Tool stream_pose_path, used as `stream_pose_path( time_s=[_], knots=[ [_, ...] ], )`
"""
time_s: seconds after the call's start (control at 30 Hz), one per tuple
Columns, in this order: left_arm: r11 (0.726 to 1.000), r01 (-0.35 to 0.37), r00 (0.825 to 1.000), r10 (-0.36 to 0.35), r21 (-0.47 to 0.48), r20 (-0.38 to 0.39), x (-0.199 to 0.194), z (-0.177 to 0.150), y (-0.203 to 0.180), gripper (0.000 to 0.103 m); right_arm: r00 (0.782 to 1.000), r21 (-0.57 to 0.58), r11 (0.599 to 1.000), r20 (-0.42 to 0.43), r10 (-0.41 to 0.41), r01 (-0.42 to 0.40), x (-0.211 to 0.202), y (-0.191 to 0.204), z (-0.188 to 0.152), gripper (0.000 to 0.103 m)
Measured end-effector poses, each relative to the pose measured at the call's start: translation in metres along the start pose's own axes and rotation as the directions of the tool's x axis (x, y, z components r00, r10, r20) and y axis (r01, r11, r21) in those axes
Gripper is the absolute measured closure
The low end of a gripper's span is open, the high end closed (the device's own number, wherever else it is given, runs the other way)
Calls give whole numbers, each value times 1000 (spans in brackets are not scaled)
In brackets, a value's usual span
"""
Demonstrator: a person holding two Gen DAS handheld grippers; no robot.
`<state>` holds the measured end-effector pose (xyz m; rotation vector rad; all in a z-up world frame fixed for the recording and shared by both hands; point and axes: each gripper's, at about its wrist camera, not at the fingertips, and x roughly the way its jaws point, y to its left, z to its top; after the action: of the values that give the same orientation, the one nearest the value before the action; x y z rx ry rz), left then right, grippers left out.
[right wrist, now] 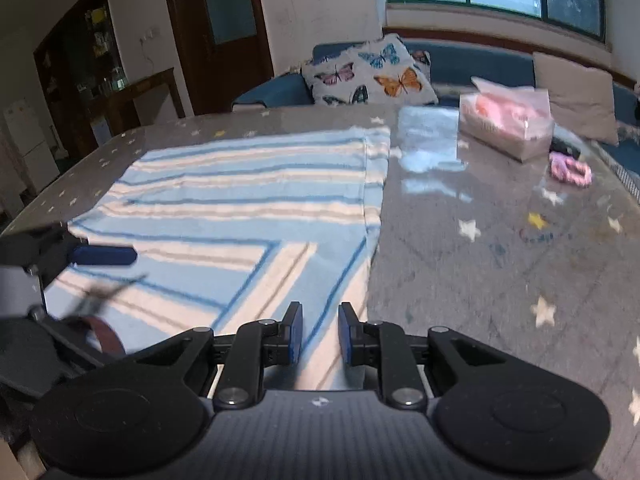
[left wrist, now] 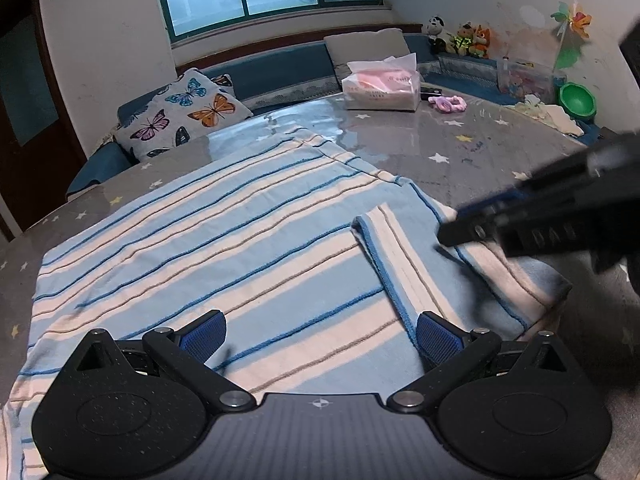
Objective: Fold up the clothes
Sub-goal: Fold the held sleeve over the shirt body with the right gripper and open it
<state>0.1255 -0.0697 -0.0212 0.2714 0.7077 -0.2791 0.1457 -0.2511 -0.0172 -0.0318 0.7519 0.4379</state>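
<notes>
The striped terry towel (left wrist: pixel 208 232) lies flat on the starry bench (left wrist: pixel 480 148), one corner folded over. The left hand-held gripper (left wrist: pixel 320 336) is spread above it; the right hand-held gripper (right wrist: pixel 320 332), narrowly parted, seems to pinch nothing.

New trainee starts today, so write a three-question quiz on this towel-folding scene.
1. True or false: the left hand-held gripper is shut on the striped towel.
2. What lies near the tissue pack on the table? A) pink scrunchie; B) mug; C) book.
3. In the left wrist view, which corner of the towel is already folded over?
Key: 1 false, its jaws stand wide open; 2 A; 3 the near right corner.
</notes>
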Motion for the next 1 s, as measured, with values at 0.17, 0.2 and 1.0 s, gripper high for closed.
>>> stream_pose_path(
  time_s=[0.17,0.2,1.0],
  knots=[
    [1000,13,1000,-13,-3,-8,3,1,1,0,1000,-10,1000,18,-14,15,17,2,18,83],
    [1000,14,1000,-14,-5,-10,3,1,2,0,1000,-15,1000,15,-21,21,23,2,20,83],
    [871,-423,906,406,-249,-120,-83,-83,166,0,1000,-199,980,-14,-14,11,21,68,13,66]
  ],
)
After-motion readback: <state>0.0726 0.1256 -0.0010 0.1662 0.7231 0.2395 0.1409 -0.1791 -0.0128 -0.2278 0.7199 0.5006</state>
